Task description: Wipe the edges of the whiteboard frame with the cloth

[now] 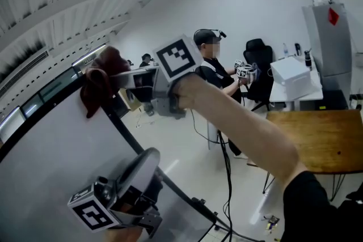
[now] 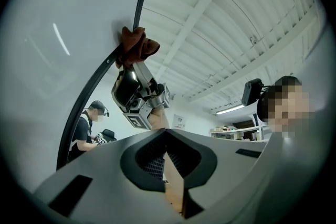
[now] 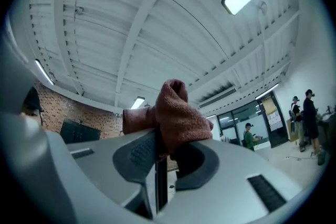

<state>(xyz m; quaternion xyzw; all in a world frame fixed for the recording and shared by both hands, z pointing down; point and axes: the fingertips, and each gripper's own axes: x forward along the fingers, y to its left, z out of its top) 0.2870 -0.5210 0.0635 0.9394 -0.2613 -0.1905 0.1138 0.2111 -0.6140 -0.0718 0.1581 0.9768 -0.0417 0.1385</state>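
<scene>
The cloth [image 1: 100, 83] in the right claw [image 1: 116, 80] touches the whiteboard frame [image 1: 122, 126], above the left claw [image 1: 148, 159].

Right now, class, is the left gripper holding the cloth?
No: the cloth is clamped in the right gripper, while the left gripper has its jaws together on nothing.

Right gripper [image 1: 116, 80]: light grey moulded body carrying a white cube [image 1: 178, 58] printed with black square markers. Left gripper [image 1: 148, 158]: matching grey shell, a like marker cube [image 1: 91, 211] at its rear, dark metal bracketry beside it. In the left gripper view the jaw shells are pale grey with dark rectangular slots, each faced with a black ribbed pad [image 2: 149, 162]. The right gripper view shows the same build. A black sleeve [image 1: 312, 207] covers the upper right arm, and the forearm is bare.
</scene>
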